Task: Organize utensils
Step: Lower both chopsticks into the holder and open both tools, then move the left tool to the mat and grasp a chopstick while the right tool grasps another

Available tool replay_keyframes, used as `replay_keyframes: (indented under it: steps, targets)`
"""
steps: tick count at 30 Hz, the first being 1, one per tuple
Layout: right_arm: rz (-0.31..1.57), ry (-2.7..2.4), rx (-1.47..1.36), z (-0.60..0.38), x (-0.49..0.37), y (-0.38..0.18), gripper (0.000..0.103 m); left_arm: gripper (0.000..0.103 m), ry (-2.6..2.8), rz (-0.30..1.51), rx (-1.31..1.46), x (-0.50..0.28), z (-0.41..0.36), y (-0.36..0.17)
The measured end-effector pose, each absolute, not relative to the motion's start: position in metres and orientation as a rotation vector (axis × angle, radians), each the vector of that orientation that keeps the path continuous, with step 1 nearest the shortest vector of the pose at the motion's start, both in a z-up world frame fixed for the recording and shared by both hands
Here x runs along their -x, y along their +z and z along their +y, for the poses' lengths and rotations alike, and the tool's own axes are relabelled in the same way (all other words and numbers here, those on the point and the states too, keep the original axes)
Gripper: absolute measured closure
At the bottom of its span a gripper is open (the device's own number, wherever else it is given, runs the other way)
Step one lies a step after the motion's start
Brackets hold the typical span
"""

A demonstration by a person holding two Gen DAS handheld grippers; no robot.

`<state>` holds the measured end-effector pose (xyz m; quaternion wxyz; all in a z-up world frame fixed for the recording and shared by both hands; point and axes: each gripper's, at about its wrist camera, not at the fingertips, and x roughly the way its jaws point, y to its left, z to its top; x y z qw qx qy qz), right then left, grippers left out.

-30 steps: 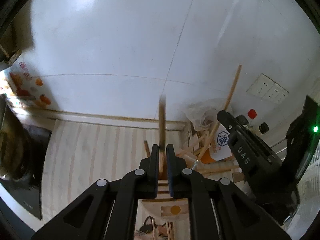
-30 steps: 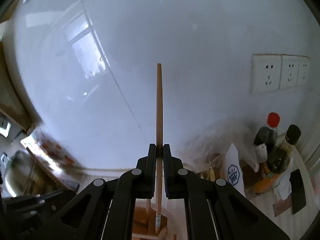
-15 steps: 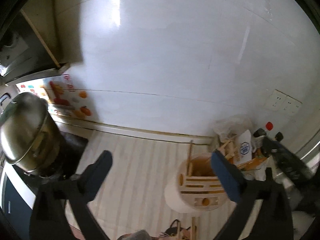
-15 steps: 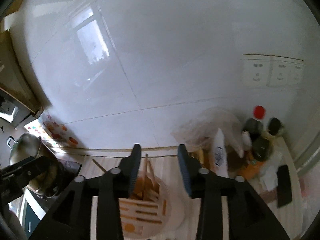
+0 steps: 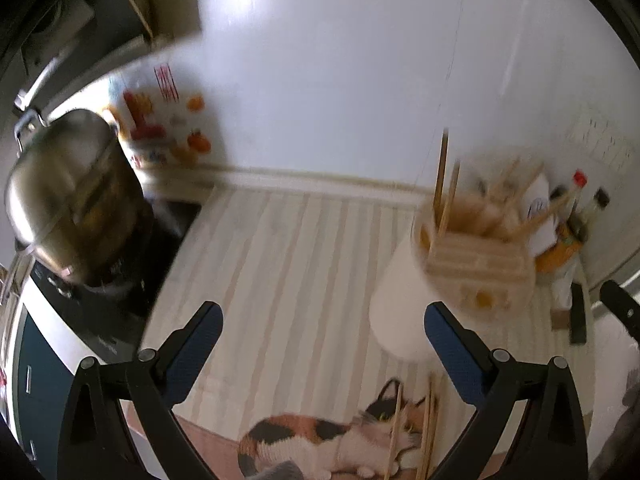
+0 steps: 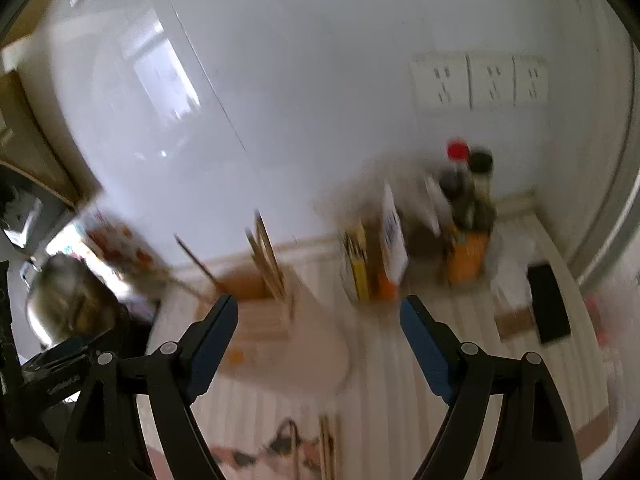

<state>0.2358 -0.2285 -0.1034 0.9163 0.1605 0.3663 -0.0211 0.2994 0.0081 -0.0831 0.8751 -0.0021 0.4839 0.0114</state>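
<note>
**Both grippers empty above the utensil holder**

Left wrist view: the left gripper hangs over the striped desk with its jaws spread wide and nothing between them. The white utensil holder, with a slotted wooden top, stands just beyond the right-hand finger; two chopsticks rise nearly upright from its far rim. More chopsticks lie flat on a cat-print mat at the near edge. A steel pot sits on a dark cooktop at the far left. Bottles crowd the right corner against the wall.

Right wrist view: the right gripper likewise shows jaws wide apart, holding nothing. The holder appears between and beyond the fingers, blurred, with sticks leaning out of it. Wall sockets are mounted above the bottles; a black flat object lies on the desk to the right.
</note>
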Motion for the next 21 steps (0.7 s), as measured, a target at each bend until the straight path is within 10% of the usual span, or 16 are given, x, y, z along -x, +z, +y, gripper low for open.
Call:
replay_keyframes:
  steps: [8,13,21]
  targets:
    - [1.018,-0.046,-0.334,-0.218,-0.216,-0.198,0.019,0.0,0.041,1.152,-0.057,-0.27,-0.003,-0.163]
    - [1.23,-0.028,-0.349,-0.209,-0.214,-0.278,0.054,0.0,0.049,1.259,-0.112,-0.254,-0.012,-0.219]
    - [1.405,-0.011,-0.348,-0.191,-0.214,-0.353,0.061,0.0,0.047,1.356,-0.151,-0.241,-0.019,-0.266]
